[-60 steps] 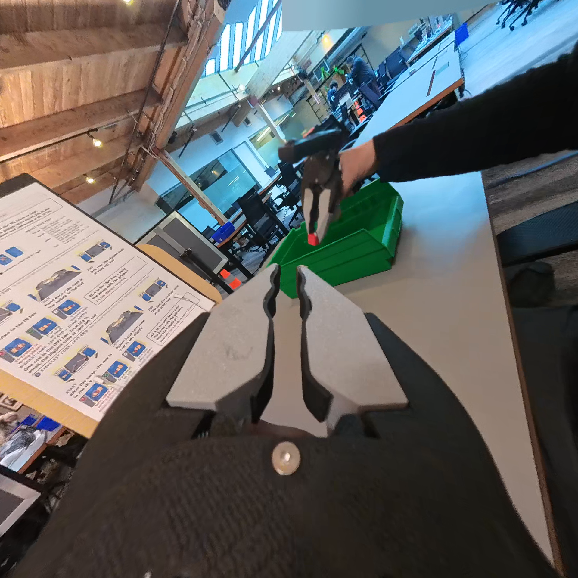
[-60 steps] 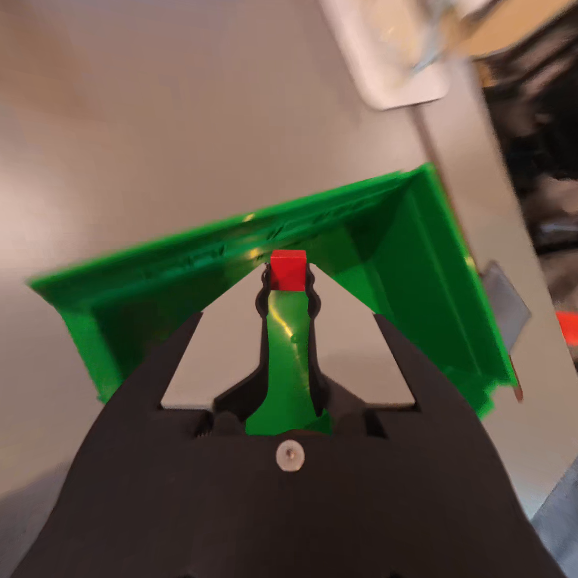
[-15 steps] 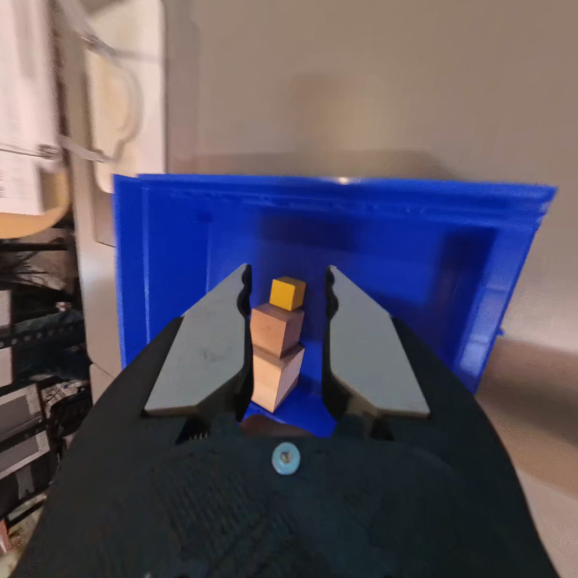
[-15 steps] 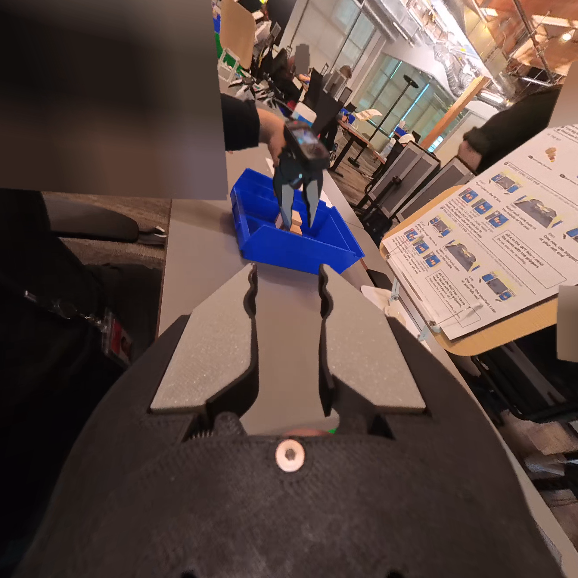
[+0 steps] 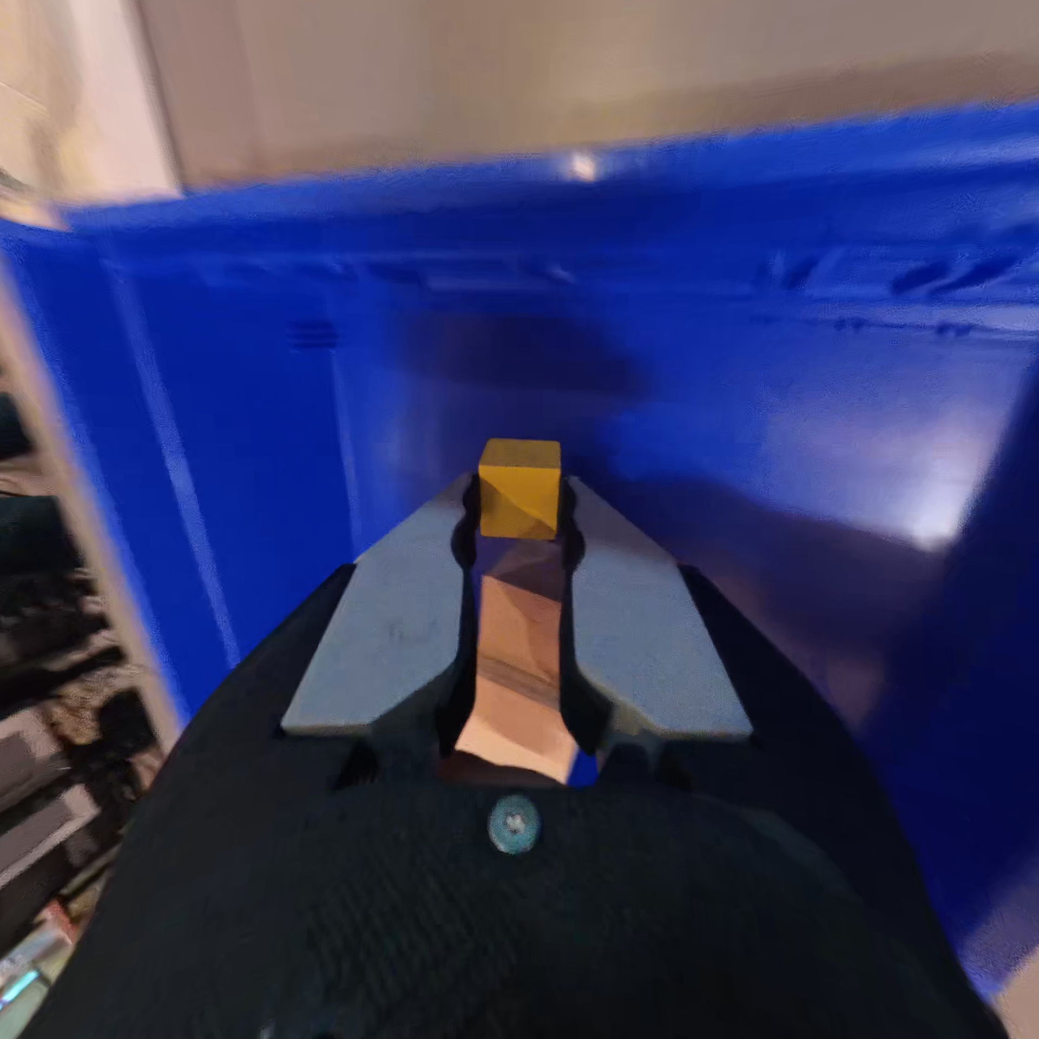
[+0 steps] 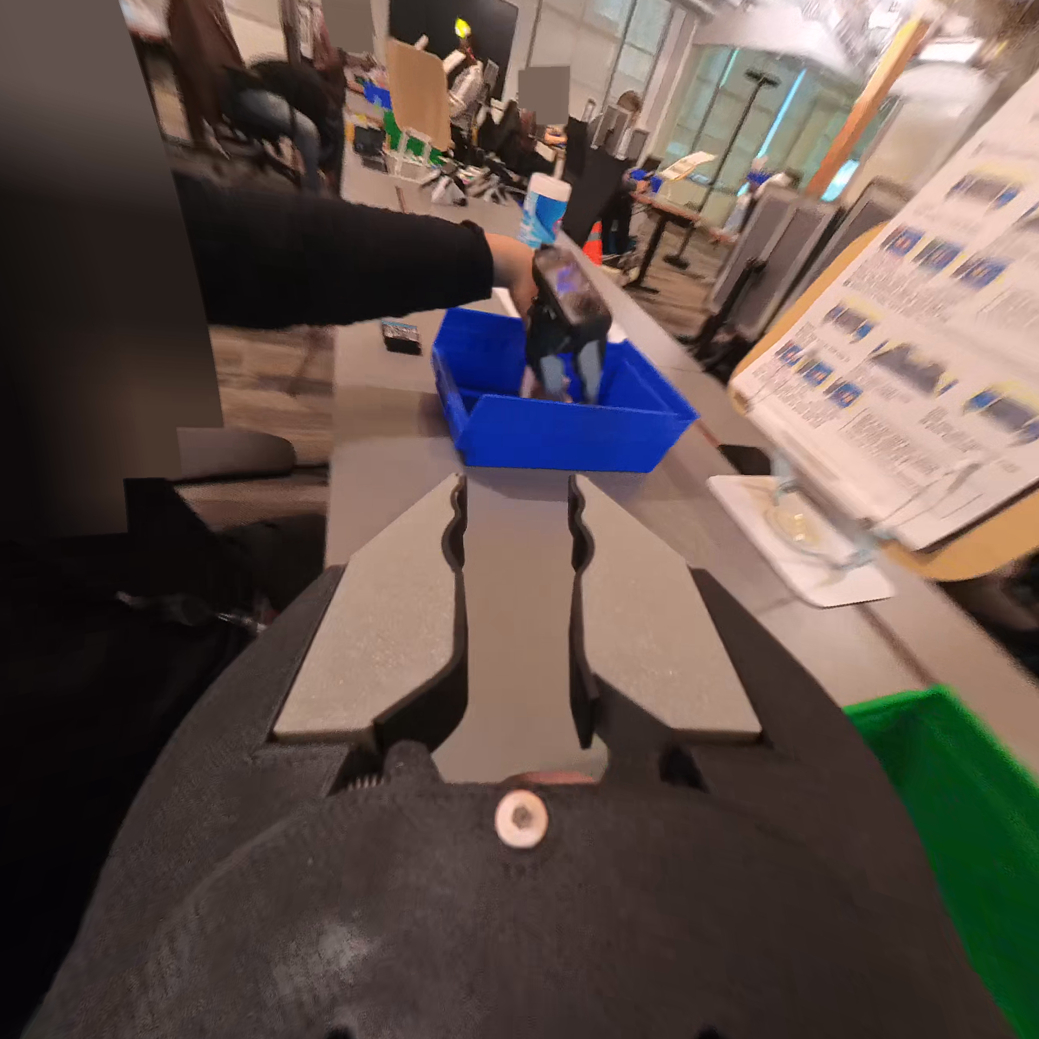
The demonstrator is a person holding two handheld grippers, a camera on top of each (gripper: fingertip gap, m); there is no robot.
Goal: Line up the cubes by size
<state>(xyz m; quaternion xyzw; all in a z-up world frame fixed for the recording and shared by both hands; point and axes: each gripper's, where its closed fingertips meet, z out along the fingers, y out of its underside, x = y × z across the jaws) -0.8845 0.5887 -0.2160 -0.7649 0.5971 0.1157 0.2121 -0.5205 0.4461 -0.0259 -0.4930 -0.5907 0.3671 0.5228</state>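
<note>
In the left wrist view, my left gripper (image 5: 520,490) is down inside the blue bin (image 5: 759,405). Its fingertips press both sides of a small yellow cube (image 5: 520,495). Two larger plain wooden cubes (image 5: 520,629) lie in a row between the fingers, nearer the camera. In the right wrist view, my right gripper (image 6: 517,506) is open and empty above the grey table (image 6: 393,466). The blue bin (image 6: 562,438) stands ahead of it, with the left gripper (image 6: 565,371) reaching into it.
A green bin's corner (image 6: 956,798) shows at the lower right. A board with a printed instruction sheet (image 6: 911,360) stands at the table's right edge above a white tray (image 6: 798,545). A small black object (image 6: 400,335) and a blue-and-white canister (image 6: 542,216) sit beyond the blue bin.
My left gripper has gone deeper into the blue bin and its jaws have narrowed onto the yellow cube. My right gripper held a red cube 2 s ago and is now empty.
</note>
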